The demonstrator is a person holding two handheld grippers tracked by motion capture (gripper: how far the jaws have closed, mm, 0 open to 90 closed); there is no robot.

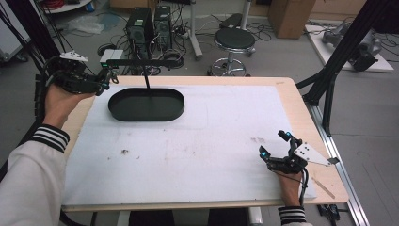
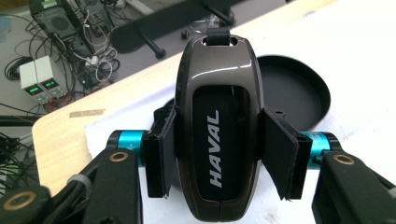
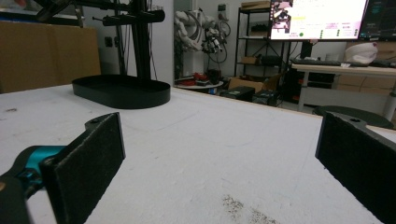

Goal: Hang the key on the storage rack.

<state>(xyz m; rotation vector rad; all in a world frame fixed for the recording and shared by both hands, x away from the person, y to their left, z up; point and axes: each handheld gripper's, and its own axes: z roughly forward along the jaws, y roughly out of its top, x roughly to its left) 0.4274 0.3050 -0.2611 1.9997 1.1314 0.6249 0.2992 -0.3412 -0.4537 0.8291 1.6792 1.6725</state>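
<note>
Glossy dark key fob (image 2: 217,135), rounded, clamped in left gripper (image 1: 104,78) jaws above oval black tray (image 1: 146,104). Right gripper (image 1: 274,145) low on table (image 1: 211,136), jaws wide.

A: What's hidden in the left gripper view?

B: The car key (image 2: 217,130) covers the near part of the black tray (image 2: 294,88), and the pads (image 2: 280,154) hide the key's sides. Its bottom tip is cut off by the lower edge.

A: And from above?

B: The key can't be made out there; the left gripper (image 1: 101,80) is too small and dark to tell.

A: The right gripper view?

B: The right pad (image 3: 364,163) is cut off at the edge, and the screen (image 3: 317,18) is too blurred to read.
</note>
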